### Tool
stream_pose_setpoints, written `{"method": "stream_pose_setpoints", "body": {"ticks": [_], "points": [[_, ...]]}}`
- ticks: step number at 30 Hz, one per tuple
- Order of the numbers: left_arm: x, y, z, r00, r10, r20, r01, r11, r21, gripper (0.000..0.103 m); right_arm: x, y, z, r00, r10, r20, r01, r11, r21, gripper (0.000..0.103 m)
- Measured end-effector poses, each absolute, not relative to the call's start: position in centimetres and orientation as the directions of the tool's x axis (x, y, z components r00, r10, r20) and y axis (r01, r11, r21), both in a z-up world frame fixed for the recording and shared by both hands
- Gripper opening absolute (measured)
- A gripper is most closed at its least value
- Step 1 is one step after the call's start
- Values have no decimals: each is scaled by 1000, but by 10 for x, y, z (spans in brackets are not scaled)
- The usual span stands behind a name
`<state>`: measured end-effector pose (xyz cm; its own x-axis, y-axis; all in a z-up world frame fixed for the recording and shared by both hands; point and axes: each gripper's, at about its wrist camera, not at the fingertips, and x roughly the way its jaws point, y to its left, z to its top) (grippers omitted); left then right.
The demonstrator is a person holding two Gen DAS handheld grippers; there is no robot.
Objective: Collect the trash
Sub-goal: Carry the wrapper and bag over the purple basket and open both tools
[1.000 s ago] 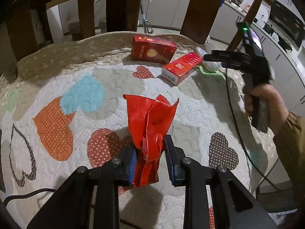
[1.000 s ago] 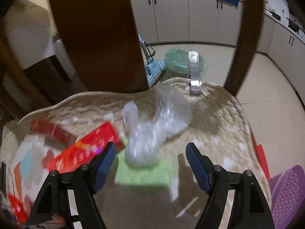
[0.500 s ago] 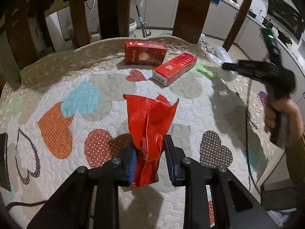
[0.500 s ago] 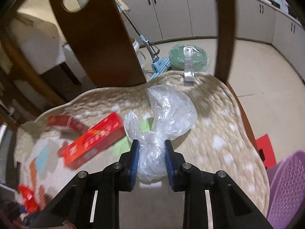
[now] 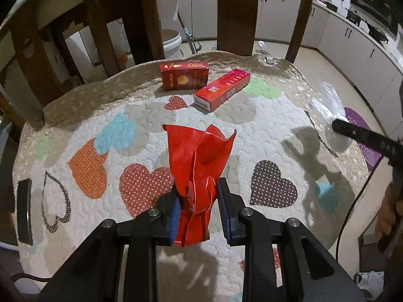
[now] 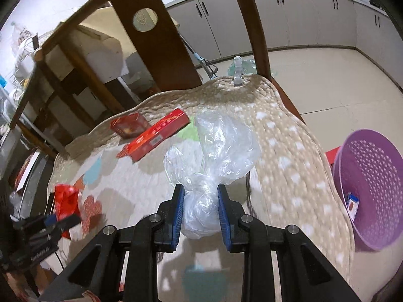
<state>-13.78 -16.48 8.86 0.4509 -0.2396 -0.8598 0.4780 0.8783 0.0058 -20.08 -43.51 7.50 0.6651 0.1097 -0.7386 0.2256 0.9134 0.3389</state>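
My left gripper [image 5: 199, 211] is shut on a crumpled red foil wrapper [image 5: 199, 161] and holds it above the quilted table. My right gripper [image 6: 199, 214] is shut on a clear plastic bag [image 6: 216, 156], lifted over the table's right side. A purple perforated basket [image 6: 372, 181] stands on the floor to the right, holding a small blue and white box [image 6: 352, 205]. The right gripper and bag [image 5: 327, 100] show at the right of the left wrist view. The left gripper with the wrapper [image 6: 66, 201] shows at the lower left of the right wrist view.
Two red cartons, a wide one [image 5: 185, 75] and a long one [image 5: 221, 89], lie at the table's far side. Wooden chair backs [image 5: 238, 12] rise behind the table. A phone [image 5: 24, 211] lies at the left edge. A clip [image 6: 238, 71] holds the quilt [image 5: 277, 130].
My right gripper closed on the plastic bag, lifted it and swung right toward the purple basket. My left gripper has kept hold of the red wrapper, drawing back slightly.
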Motion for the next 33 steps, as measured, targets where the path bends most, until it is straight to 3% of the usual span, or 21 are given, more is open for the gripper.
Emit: {"method": "stream_pose_setpoints", "body": {"ticks": [33], "points": [[-173,-193,103,495,-179,-850,517,847,122,26,-260,-407,103,741,56,-669,176,945,274,28]]}}
